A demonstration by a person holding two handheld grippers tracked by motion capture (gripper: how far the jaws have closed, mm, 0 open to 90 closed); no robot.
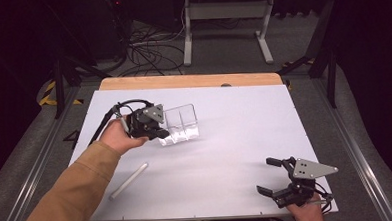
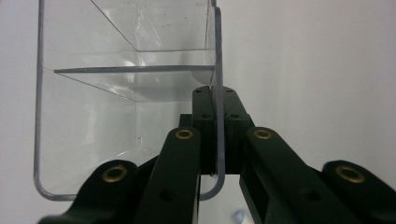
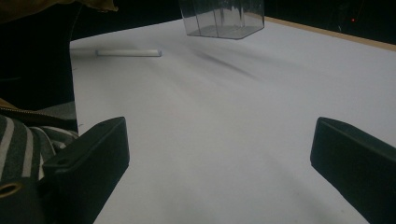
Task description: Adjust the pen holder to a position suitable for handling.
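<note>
Right gripper (image 1: 282, 179): nearest the high cam, at the near right edge of the table (image 1: 245, 138). We saw its jaws spread wide w/ nothing betw. them; in the right gripper view just bare white surface lay betw. the two black pads.

Left gripper (image 1: 160, 133): farther off, left of centre. We read its jaws as pinched tight on one wall of the clear box (image 1: 181, 123); the left gripper view had that thin wall (image 2: 217, 93) running straight up betw. the two pads.

Clear box: transparent plastic, w/ a divider inside making compartments. We judged it lifted & tilted, off the surface, since the right gripper view showed its base (image 3: 224, 25) hanging above a soft shadow.

White rod (image 1: 129, 180): lay flat on the table, near the left forearm (image 1: 72, 191), well apart from the box & untouched.

Step in hand (our guess): carrying the box by one wall w/ the left gripper.

How to do it well: we'd keep the pinch firm, since a smooth thin wall can slip or pivot. We'd move slow, level the box before setting down, land the base flat, & only then let go. Right gripper was free to steady the far wall if it swung.

Risk: box twisting in the pinch, or tipping on touchdown.
</note>
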